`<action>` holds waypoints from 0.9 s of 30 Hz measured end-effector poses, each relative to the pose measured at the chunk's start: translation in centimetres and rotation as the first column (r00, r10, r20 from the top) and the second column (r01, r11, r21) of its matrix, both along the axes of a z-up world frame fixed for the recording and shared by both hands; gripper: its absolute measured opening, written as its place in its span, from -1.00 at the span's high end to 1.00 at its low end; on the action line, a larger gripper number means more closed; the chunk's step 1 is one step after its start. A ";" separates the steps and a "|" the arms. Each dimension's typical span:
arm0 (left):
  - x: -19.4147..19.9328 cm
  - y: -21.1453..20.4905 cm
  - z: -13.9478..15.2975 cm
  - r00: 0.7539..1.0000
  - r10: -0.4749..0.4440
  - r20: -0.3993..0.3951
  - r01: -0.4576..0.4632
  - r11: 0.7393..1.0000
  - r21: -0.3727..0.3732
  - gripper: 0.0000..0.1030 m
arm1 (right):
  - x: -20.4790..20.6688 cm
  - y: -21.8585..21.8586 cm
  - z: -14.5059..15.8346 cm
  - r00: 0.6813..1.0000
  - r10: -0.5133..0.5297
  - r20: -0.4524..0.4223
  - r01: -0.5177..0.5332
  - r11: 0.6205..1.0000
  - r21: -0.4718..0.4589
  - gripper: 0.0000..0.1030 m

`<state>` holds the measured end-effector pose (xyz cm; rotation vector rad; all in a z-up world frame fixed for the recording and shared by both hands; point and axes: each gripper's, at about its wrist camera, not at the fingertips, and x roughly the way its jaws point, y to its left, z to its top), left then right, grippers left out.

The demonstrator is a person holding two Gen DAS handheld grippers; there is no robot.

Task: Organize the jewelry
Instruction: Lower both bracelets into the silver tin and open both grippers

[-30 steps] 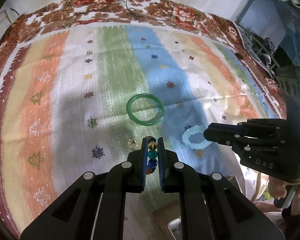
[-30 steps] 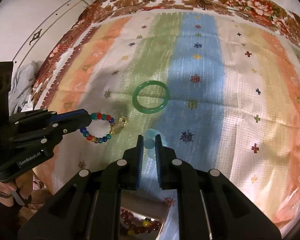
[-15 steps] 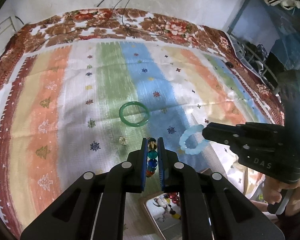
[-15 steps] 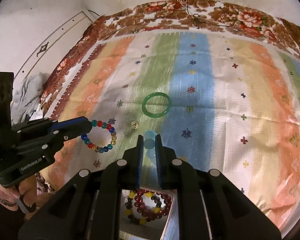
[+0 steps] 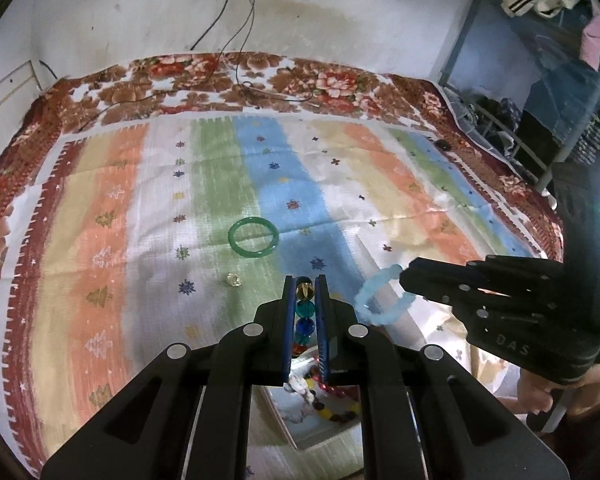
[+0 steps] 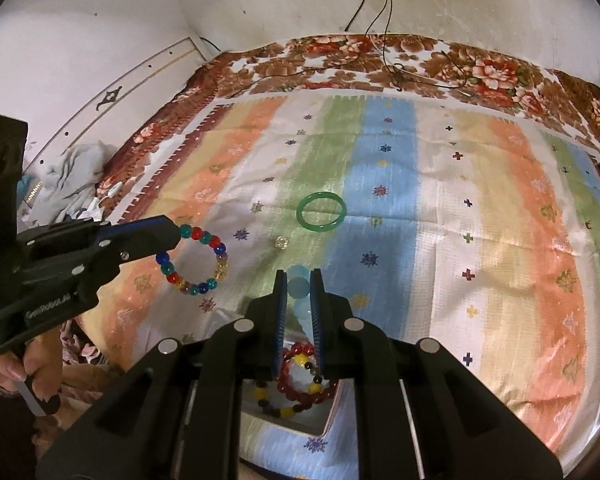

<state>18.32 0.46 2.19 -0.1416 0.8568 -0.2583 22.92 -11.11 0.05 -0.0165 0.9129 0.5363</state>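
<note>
The left gripper (image 5: 305,294) has its fingers closed on a colorful bead bracelet (image 6: 194,260). The right gripper (image 6: 298,285) has its fingers closed on a pale blue bracelet (image 5: 380,300). Both hang in the air above the bed (image 5: 100,220), near a box (image 6: 300,420) that has a red bracelet (image 6: 306,380) inside. Go slowly, hold each bracelet right over the box, then let go. The right view shows the whole bead ring; the left view shows only its edge. A green bangle (image 5: 253,237) and a small ring (image 5: 233,279) lie on the bed.

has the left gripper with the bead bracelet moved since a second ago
Yes. The left gripper with the multicolored bead bracelet has pulled back toward the camera, away from the green bangle lying on the striped cloth.
</note>
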 end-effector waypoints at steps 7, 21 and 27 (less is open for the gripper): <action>-1.9 -0.4 0.2 1.000 0.005 0.023 -0.006 1.000 0.017 0.82 | -2.4 -0.7 -0.4 1.000 0.001 -0.008 -0.001 1.000 0.009 0.75; -4.3 -1.7 -0.2 1.000 -0.021 0.023 0.021 1.000 -0.001 0.82 | -5.3 -1.6 -2.1 1.000 0.011 -0.019 -0.011 1.000 0.006 0.75; -4.5 -1.8 -0.6 0.999 -0.031 0.010 0.031 1.000 -0.003 0.82 | -5.5 -1.3 -2.2 0.999 0.026 -0.019 -0.026 1.000 0.004 0.75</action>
